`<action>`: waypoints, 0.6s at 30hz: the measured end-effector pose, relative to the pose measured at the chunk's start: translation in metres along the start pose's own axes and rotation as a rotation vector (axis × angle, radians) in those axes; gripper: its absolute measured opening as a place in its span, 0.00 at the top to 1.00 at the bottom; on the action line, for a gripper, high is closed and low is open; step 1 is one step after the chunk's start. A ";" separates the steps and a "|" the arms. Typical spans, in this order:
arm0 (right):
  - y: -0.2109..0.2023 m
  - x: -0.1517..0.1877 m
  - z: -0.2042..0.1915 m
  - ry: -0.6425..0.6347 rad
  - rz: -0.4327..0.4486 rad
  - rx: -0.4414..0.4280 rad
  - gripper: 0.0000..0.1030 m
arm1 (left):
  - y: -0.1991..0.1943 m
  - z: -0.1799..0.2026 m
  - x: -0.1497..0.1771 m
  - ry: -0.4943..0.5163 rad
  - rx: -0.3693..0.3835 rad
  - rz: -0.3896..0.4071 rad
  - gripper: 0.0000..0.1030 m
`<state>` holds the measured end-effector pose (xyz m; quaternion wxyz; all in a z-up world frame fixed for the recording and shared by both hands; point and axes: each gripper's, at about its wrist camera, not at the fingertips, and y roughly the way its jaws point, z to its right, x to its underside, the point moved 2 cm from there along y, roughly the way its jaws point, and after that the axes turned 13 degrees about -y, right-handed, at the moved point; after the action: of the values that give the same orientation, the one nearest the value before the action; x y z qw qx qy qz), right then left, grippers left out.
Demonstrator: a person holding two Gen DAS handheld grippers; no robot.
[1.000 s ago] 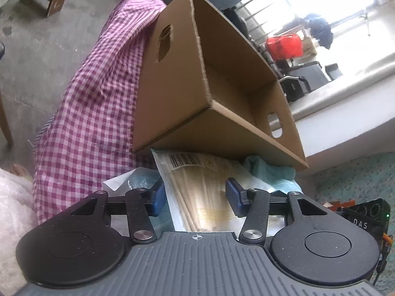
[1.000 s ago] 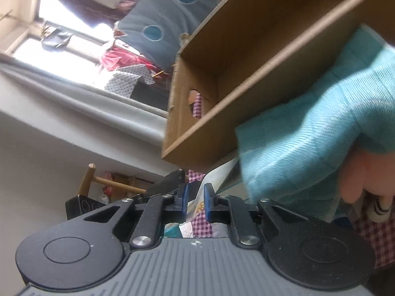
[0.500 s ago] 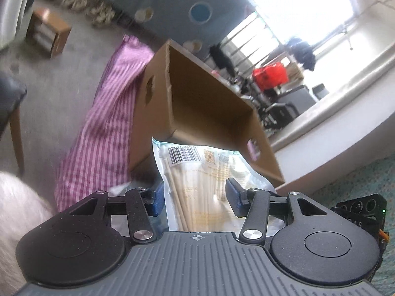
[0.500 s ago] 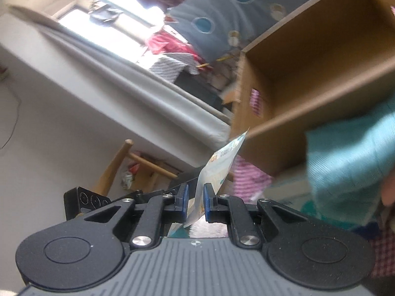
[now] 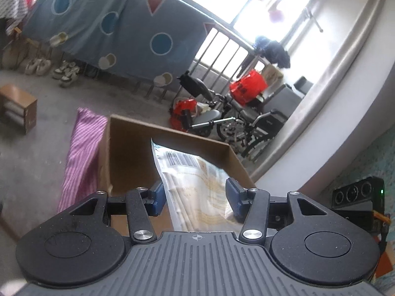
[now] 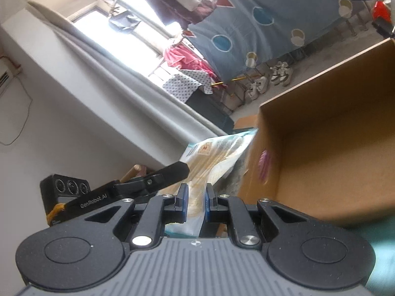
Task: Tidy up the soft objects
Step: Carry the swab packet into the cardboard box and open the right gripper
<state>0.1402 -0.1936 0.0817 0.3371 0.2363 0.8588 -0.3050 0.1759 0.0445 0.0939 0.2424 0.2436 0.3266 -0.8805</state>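
Packet [image 5: 197, 187] seemingly between both grippers, above box [image 5: 128, 153].

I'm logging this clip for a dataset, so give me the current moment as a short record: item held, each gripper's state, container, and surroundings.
item: flat plastic packet with a barcode, held by both grippers
left gripper: closed on the packet's sides
right gripper: pinched narrowly on the packet
container: open cardboard box, no contents visible, just beyond the packet
under box: pink checked cloth
other soft item: teal cloth at the right edge of the right wrist view
background: wheelchair, blue hanging sheet
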 end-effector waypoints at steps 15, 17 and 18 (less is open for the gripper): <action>0.100 -0.066 0.143 0.136 -0.200 0.119 0.86 | 0.146 -0.013 -0.040 0.106 -0.194 -0.111 0.52; 0.116 -0.066 0.156 0.147 -0.233 0.136 0.86 | 0.160 -0.016 -0.041 0.116 -0.236 -0.122 0.52; 0.124 -0.065 0.162 0.148 -0.256 0.143 0.86 | 0.168 -0.019 -0.041 0.120 -0.263 -0.130 0.51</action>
<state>0.3296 -0.2306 -0.0112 0.2136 0.1702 0.8804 -0.3877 0.3107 -0.0437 0.0286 0.1947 0.2405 0.4680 -0.8278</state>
